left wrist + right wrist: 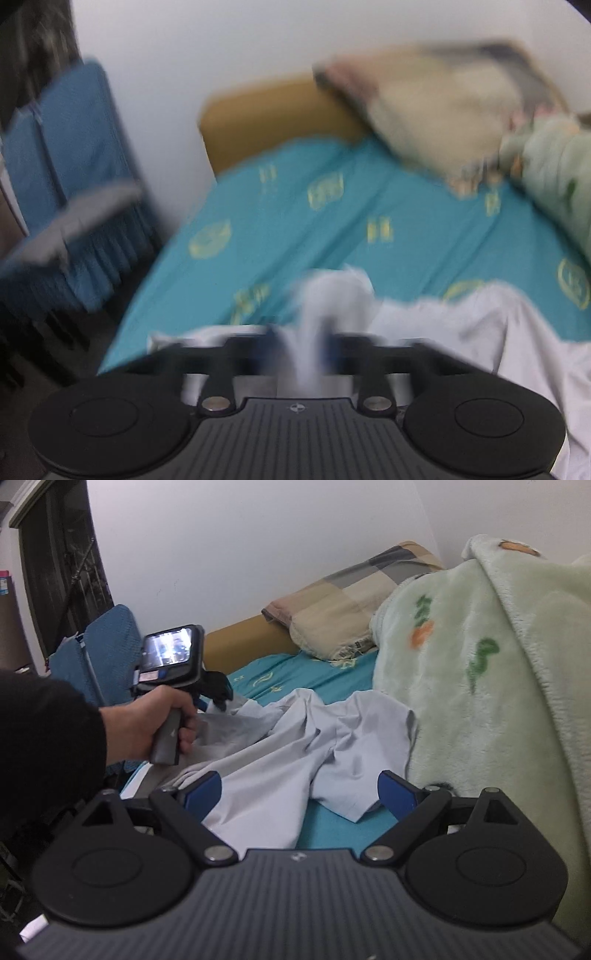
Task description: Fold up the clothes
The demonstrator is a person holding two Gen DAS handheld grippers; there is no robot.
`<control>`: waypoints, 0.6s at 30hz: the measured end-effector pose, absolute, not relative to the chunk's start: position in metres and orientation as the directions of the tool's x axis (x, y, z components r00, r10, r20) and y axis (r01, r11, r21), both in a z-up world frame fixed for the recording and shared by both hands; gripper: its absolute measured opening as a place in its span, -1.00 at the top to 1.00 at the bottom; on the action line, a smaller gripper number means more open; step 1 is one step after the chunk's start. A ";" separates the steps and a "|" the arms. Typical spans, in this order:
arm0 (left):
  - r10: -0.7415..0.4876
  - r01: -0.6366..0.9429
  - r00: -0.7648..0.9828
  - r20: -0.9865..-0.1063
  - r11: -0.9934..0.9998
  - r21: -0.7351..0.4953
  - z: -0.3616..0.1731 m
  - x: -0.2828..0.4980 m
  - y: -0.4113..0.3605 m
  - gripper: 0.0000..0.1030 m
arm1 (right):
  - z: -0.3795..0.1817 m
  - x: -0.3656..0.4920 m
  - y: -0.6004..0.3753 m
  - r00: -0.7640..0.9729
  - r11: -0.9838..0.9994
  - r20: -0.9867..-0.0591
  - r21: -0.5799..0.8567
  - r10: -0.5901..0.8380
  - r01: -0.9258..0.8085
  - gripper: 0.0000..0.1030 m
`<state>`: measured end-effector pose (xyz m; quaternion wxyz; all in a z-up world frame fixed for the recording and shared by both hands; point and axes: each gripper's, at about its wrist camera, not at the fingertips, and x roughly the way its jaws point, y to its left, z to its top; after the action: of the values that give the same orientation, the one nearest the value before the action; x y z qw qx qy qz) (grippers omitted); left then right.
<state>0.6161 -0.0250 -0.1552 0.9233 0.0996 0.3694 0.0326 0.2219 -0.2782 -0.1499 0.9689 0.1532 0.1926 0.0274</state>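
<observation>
Nearest the right wrist camera, the right gripper (299, 794) has its blue-padded jaws spread wide, straddling the lower part of the pale grey-white cotton shirt (295, 746) without pressing on it. That garment lies crumpled across the near half of the teal patterned bed sheet (295, 672), one short sleeve running toward the bed's right side.

At the left edge of the bed, a hand (162, 716) in a black sleeve holds the left gripper (308, 332). Its jaws are pinched together on a bunched fold of the shirt, seen through heavy blur in its own camera. The blurred picture means I cannot tell how much cloth sits between the pads.

Toward the headboard end rests a beige and grey patchwork pillow (351, 602), and along the right edge a pale green fleece blanket (480, 664) with carrot prints is heaped right against the shirt.

Risks, as I judge them: the left pinch may be a thin bunch near the fabric edge, so a pull could slip it free. If it lifts alone while the right jaws grip nothing, the shirt will hang twisted rather than spread flat. Dragging rightward could snag the sleeve under the blanket. The crumpled layers may also let the right pads catch two layers together, spoiling the fold.
</observation>
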 end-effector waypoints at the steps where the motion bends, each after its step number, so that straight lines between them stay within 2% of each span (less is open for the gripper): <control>1: 0.106 0.025 0.758 -0.643 0.981 0.192 -0.143 0.606 -0.024 0.95 | -0.151 0.223 -0.277 0.927 0.954 -0.358 0.299 0.111 0.001 -0.80; 5: -0.013 0.088 0.840 -0.543 0.990 0.113 -0.079 0.539 -0.020 0.95 | -0.147 0.221 -0.278 0.939 0.953 -0.335 0.301 0.078 0.028 -0.80; 11: -0.150 0.171 0.899 -0.412 0.985 0.013 0.003 0.371 0.010 0.96 | -0.127 0.199 -0.272 0.965 0.971 -0.263 0.233 0.010 0.053 -0.80; 15: -0.194 0.165 0.914 -0.357 0.980 -0.111 0.028 0.245 0.038 0.96 | -0.110 0.168 -0.265 0.974 0.982 -0.225 0.179 -0.014 0.056 -0.80; 18: -0.152 0.093 0.933 -0.328 0.978 -0.188 0.029 0.173 0.068 0.95 | -0.094 0.142 -0.257 0.979 0.987 -0.204 0.150 -0.019 0.051 -0.80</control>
<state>0.1727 0.0678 0.0288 0.9793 -0.0852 0.1728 -0.0624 0.1423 -0.2566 -0.0937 0.9916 0.0776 0.1017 -0.0176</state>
